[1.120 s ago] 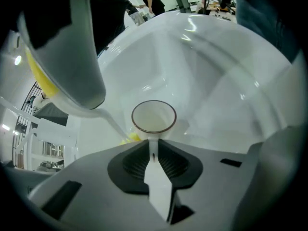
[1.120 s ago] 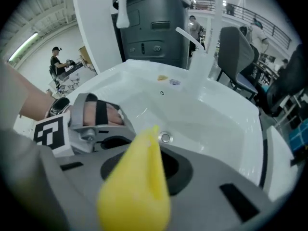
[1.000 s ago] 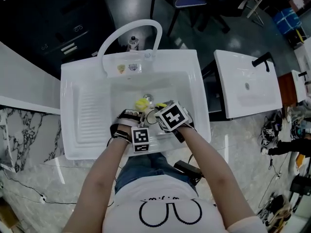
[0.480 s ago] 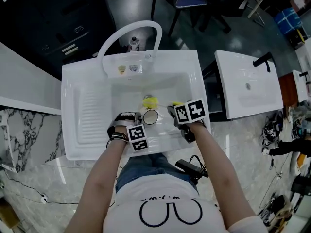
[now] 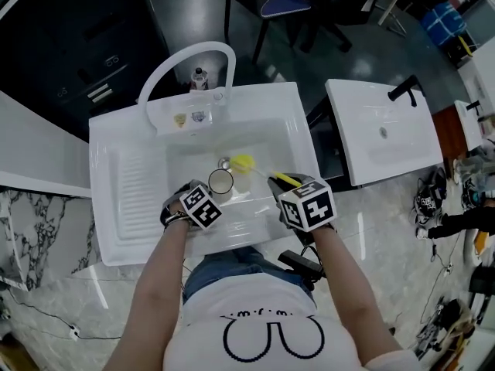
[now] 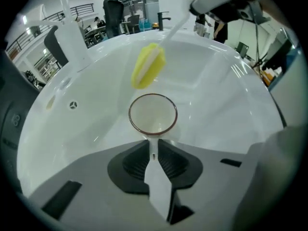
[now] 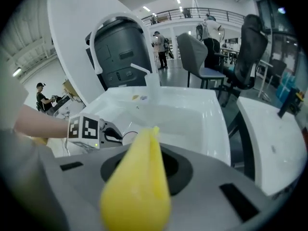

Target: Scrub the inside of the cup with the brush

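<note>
A pale cup with a dark rim sits low in the white sink. My left gripper is shut on its thin handle. The left gripper view shows the cup's open mouth just past my left gripper. The brush's yellow head hangs outside the cup, above and beyond its rim, near the drain. My right gripper is shut on the brush's yellow handle, which fills the middle of the right gripper view. The inside of the cup looks empty.
A curved white faucet arches over the back of the sink. A ribbed drainboard lies to the left. A second white basin stands to the right. Marble counter borders the front left. Cables lie on the counter by the person's waist.
The right gripper has drawn back to the right, lifting the brush head away from the cup. The left gripper keeps hold of the cup, shifted slightly left.
</note>
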Tool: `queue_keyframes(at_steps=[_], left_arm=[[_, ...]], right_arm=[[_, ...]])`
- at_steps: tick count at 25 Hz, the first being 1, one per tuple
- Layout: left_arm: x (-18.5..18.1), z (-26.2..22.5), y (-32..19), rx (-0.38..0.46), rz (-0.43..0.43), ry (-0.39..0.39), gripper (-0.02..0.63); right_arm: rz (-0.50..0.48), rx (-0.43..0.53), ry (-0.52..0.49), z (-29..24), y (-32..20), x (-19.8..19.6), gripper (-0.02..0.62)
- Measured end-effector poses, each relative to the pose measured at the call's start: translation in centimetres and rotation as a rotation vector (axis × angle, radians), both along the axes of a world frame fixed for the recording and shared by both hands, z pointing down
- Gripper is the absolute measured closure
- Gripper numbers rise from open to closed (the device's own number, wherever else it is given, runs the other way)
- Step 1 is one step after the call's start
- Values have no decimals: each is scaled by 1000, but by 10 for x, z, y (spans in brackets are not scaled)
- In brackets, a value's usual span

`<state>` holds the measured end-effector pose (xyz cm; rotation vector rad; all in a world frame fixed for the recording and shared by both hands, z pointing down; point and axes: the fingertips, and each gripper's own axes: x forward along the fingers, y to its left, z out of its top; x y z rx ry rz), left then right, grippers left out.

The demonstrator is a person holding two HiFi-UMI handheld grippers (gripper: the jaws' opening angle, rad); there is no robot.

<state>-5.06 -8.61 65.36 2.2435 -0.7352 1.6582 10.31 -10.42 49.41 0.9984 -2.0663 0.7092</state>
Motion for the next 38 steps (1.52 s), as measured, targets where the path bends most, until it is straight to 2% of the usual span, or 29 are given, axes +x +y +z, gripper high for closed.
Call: queue_keyframes(at_steps=[5, 9, 12, 14, 18, 21, 25, 30, 31, 33, 38], left_arm=[[-8, 5, -3, -48, -106, 22, 540], [-8, 4, -4, -55, -119, 35, 538], [-8, -2, -5, -25, -131, 44, 528], [-11, -17, -12, 21, -188, 95, 520], [-19, -69, -30, 134, -367, 303, 503], [-26, -111, -37, 234, -417, 408, 499], [-35, -156, -38, 341, -452, 487, 497], [-40, -193, -37, 445, -452, 532, 502], [-40, -199, -36, 467, -453, 541, 513], [-40, -214, -34, 522, -454, 568, 589], [-40, -253, -21, 655, -464, 644, 591]], right_arm=[[30, 142, -45, -37, -2, -1, 557], [41, 189, -73, -48, 1, -5, 557], [15, 219, -72, -53, 5, -8, 557], [0, 247, -68, -56, 6, -8, 557], [-12, 295, -91, -65, 5, -11, 557], [-18, 326, -114, -72, 3, -15, 557], [-15, 348, -127, -76, 1, -17, 557], [-11, 361, -147, -81, 3, -17, 557], [-12, 367, -152, -82, 4, -17, 557], [-26, 385, -162, -86, 7, -18, 557], [-63, 440, -194, -101, 17, -20, 557]])
